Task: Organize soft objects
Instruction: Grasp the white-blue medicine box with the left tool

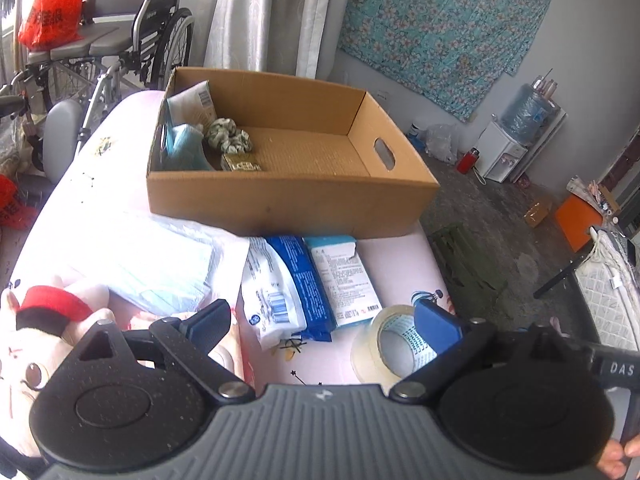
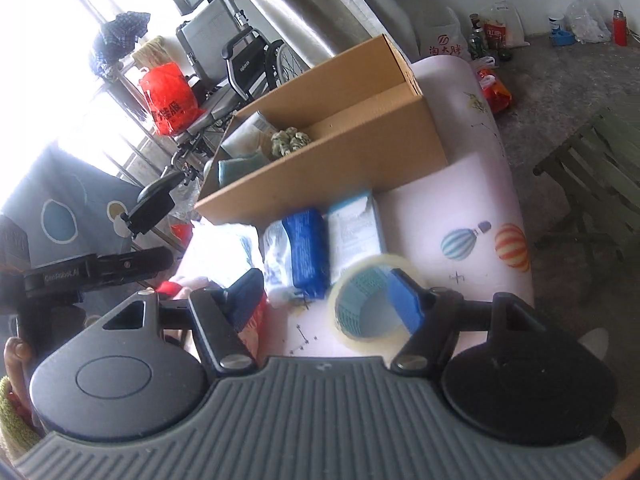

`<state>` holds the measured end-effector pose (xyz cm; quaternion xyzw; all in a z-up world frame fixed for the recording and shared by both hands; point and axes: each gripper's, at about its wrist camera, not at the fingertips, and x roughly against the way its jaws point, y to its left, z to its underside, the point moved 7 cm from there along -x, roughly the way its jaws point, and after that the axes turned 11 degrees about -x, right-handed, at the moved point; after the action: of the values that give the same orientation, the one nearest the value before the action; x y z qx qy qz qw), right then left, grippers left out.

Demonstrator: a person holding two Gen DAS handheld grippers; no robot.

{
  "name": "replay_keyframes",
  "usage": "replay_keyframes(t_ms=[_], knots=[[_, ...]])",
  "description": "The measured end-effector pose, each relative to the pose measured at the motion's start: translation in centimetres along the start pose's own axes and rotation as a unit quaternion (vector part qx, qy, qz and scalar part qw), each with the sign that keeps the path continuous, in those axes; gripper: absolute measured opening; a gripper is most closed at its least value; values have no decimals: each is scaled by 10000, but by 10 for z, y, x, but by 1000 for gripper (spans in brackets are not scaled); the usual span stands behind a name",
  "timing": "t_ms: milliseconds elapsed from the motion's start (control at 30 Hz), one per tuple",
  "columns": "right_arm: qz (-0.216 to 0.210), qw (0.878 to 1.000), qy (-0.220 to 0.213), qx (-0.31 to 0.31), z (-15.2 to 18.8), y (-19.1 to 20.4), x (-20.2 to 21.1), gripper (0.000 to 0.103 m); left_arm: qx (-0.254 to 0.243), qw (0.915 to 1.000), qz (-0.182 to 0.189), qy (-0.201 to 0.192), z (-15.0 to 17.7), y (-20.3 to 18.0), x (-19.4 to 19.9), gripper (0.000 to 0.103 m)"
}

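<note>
Right now your left gripper (image 1: pixel 324 320) hangs with its jaws spread wide and nothing between them, over the near edge of the pink surface (image 1: pixel 400 264). Your right gripper (image 2: pixel 328 292) is partly open; the roll of clear tape (image 2: pixel 370 300) sits at its right finger, though whether the pad presses on it I cannot tell.

Just beyond the fingers lie the soft packs: a blue-and-white wipes pack (image 1: pixel 280 284), a white pack with a printed label (image 1: pixel 344 276) touching it on the right, and a clear bag of pale blue masks (image 1: pixel 160 268) to the left. A plush toy with a red band (image 1: pixel 52 320) lies at the near left corner.

Farther back stands the cardboard box (image 1: pixel 288 200), open-topped, already holding a patterned scrunchie (image 1: pixel 228 138), a teal cloth (image 1: pixel 184 148) and a pale packet (image 1: pixel 192 102) at its left end. Behind it stands a wheelchair (image 1: pixel 132 44).
</note>
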<state>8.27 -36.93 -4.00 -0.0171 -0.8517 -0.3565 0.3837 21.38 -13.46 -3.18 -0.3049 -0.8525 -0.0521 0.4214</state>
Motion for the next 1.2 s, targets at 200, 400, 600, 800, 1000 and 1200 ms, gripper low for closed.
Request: replay_keyframes(t_ms=[200, 400, 600, 800, 1000, 1200], knots=[[370, 9980, 34, 508, 25, 12, -27, 68, 2, 9987, -319, 409, 14, -6, -48, 92], [447, 9938, 267, 987, 44, 22, -51, 68, -212, 9965, -35, 809, -2, -28, -103, 91], [426, 9931, 381, 1029, 52, 15, -57, 68, -551, 9900, 75, 1298, -22, -52, -163, 91], [241, 9955, 406, 822, 50, 4, -55, 68, -496, 9828, -251, 1762, -25, -53, -208, 91], [81, 9970, 396, 657, 49, -5, -53, 68, -277, 9798, -390, 1942, -26, -51, -224, 91], [-13, 9982, 407, 434, 52, -13, -52, 68, -310, 9722, -652, 2225, -26, -54, -239, 92]])
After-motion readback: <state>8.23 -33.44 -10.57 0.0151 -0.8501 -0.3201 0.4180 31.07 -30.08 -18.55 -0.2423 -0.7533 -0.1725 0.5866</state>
